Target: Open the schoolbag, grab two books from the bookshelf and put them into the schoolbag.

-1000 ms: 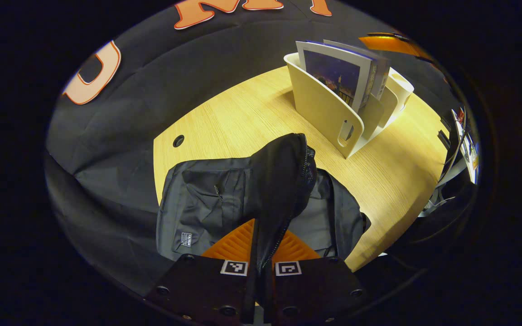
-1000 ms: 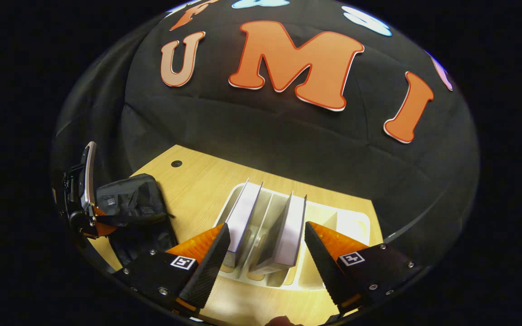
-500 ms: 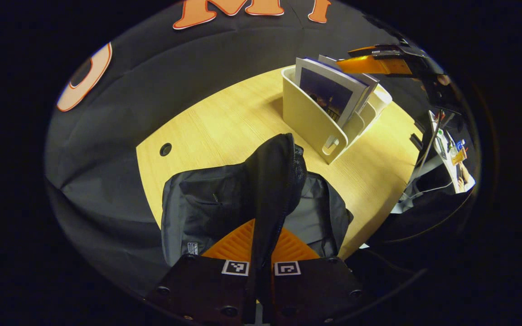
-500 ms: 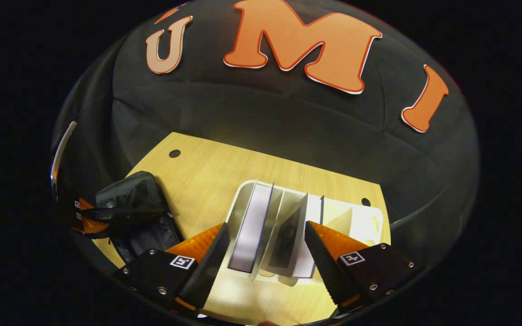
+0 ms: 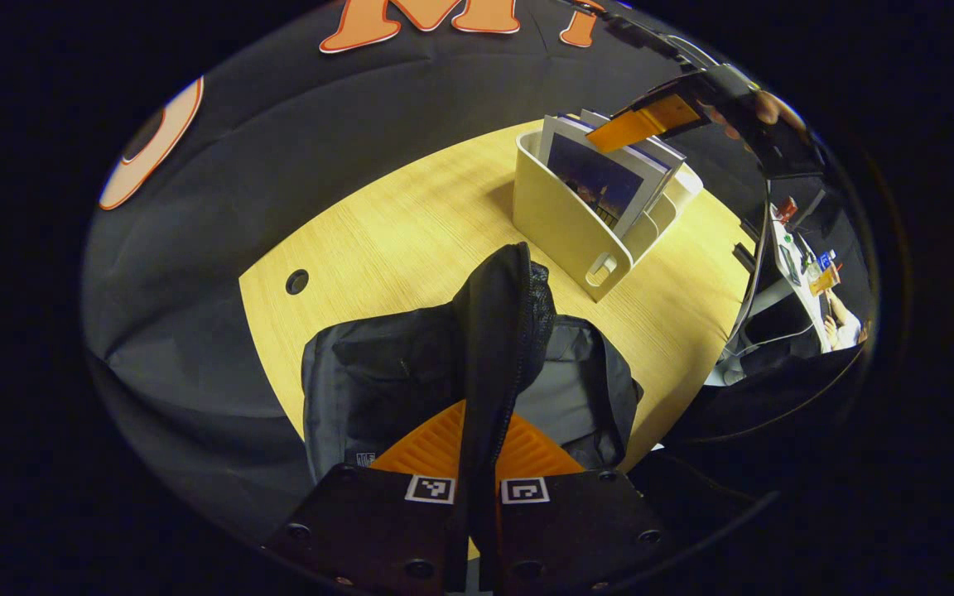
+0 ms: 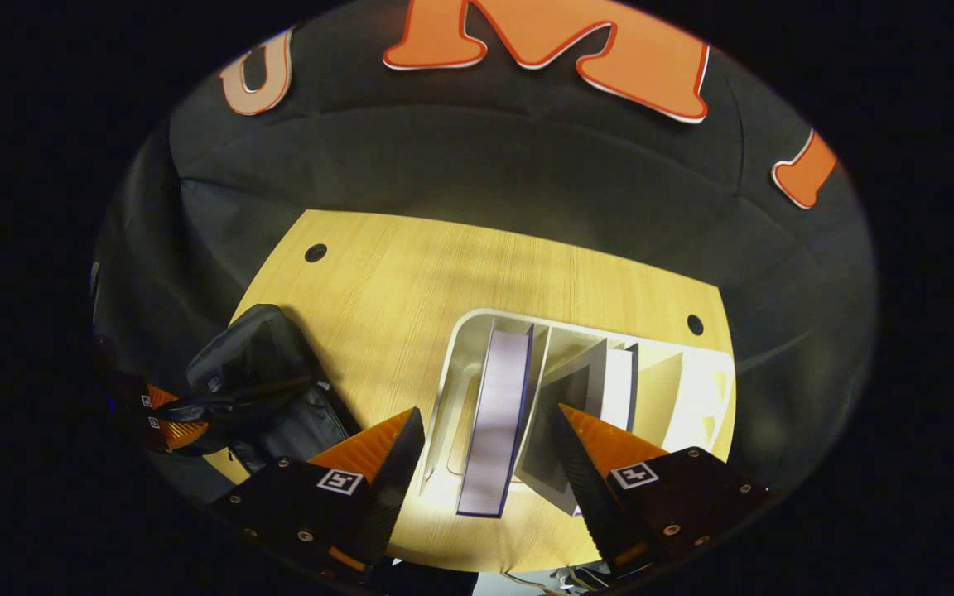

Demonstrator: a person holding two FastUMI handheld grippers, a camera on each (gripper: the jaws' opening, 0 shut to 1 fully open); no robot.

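While the left gripper [image 5: 477,463] stays out of the count, its two fingers are pinched together on a raised fold of the one black schoolbag [image 5: 378,381], which lies on the wooden table [image 5: 411,240] at six o'clock in the left gripper view. At one o'clock, one cream bookshelf [image 5: 564,219] holds two books [image 6: 498,410]. Over them the right gripper [image 6: 485,439] hangs, fingers apart.

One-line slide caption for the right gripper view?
Open right gripper poised above the books in the white bookshelf on the wooden table.
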